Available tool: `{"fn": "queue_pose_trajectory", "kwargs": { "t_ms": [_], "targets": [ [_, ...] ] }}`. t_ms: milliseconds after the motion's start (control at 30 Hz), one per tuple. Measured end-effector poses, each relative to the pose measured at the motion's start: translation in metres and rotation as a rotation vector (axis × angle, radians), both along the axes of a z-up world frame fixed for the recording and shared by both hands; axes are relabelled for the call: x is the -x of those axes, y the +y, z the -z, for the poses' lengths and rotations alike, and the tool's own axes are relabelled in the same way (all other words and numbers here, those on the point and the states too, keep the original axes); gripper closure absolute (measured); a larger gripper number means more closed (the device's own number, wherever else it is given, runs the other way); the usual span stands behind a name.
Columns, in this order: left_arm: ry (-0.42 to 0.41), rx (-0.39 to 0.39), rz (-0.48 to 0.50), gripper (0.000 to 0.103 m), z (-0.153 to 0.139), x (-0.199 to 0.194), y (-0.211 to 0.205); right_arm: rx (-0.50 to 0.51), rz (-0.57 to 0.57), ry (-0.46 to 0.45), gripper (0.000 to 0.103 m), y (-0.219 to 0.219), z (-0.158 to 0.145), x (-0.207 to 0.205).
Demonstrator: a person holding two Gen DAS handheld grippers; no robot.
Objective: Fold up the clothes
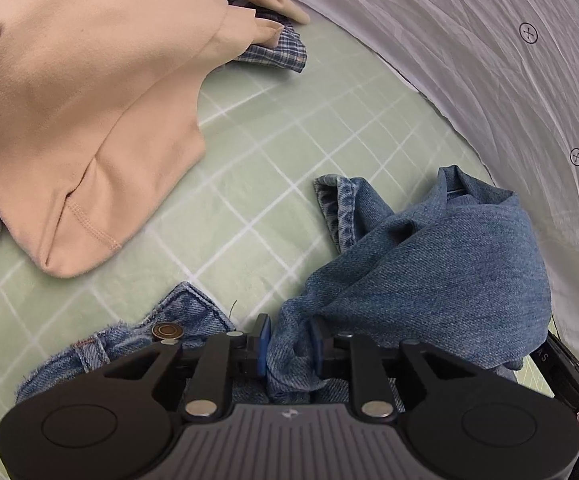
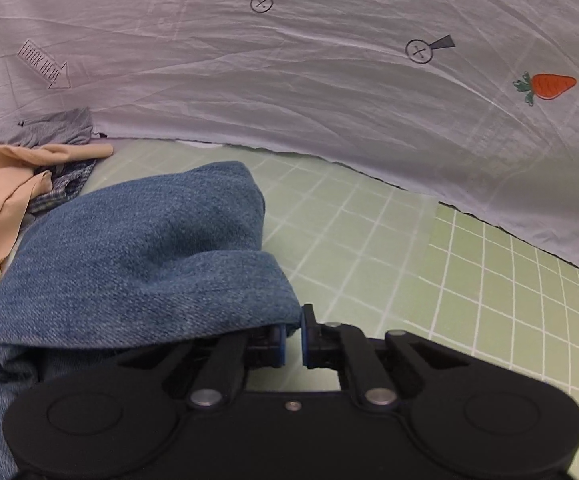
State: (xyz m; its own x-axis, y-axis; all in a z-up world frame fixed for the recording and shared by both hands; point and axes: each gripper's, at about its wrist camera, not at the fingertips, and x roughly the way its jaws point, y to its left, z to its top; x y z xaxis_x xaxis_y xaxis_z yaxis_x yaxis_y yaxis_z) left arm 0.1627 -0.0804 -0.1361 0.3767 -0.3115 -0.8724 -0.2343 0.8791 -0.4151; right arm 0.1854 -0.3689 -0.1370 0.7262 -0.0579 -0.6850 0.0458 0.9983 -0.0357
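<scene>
Blue jeans lie bunched on the green checked cover. Their waistband and brass button show at the lower left of the left wrist view. My left gripper is shut on a fold of the denim, which fills the gap between the blue pads. In the right wrist view the jeans rise in a thick fold on the left. My right gripper is nearly closed, pinching the fold's edge at its fingertips. A black part of the right gripper shows at the left view's right edge.
A beige sweatshirt lies at the left over a plaid garment and a grey one. A white printed sheet with a carrot hangs behind. Bare green cover extends right.
</scene>
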Motion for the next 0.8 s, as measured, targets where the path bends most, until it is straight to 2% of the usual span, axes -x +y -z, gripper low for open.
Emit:
{"fn": "queue_pose_trajectory", "kwargs": {
  "t_ms": [100,267,367,433,500,633,700,800],
  "targets": [
    [-0.042,-0.011,0.006,0.078,-0.012,0.002,-0.004,0.017,0.078,-0.052,0.098,-0.011,-0.015,0.01],
    [-0.13,-0.004,0.04,0.071,-0.041,0.001,-0.021,0.054,0.25,-0.152,0.098,-0.047,-0.056,0.053],
    [-0.207,0.018,0.075,0.059,-0.062,0.005,-0.039,0.106,0.347,-0.216,0.098,-0.073,-0.08,0.086],
    [-0.26,0.056,0.099,0.045,-0.075,0.01,-0.051,0.173,0.402,-0.261,0.098,-0.086,-0.095,0.11],
    [-0.306,0.09,0.138,0.041,-0.087,0.017,-0.069,0.26,0.463,-0.301,0.098,-0.102,-0.111,0.134],
    [-0.344,0.025,0.205,0.041,-0.097,0.034,-0.107,0.376,0.586,-0.349,0.098,-0.142,-0.134,0.179],
    [-0.337,0.003,0.224,0.041,-0.095,0.042,-0.12,0.416,0.646,-0.362,0.099,-0.164,-0.143,0.2],
    [-0.314,-0.072,0.25,0.041,-0.082,0.053,-0.141,0.473,0.731,-0.378,0.099,-0.195,-0.156,0.232]
  ]
}}
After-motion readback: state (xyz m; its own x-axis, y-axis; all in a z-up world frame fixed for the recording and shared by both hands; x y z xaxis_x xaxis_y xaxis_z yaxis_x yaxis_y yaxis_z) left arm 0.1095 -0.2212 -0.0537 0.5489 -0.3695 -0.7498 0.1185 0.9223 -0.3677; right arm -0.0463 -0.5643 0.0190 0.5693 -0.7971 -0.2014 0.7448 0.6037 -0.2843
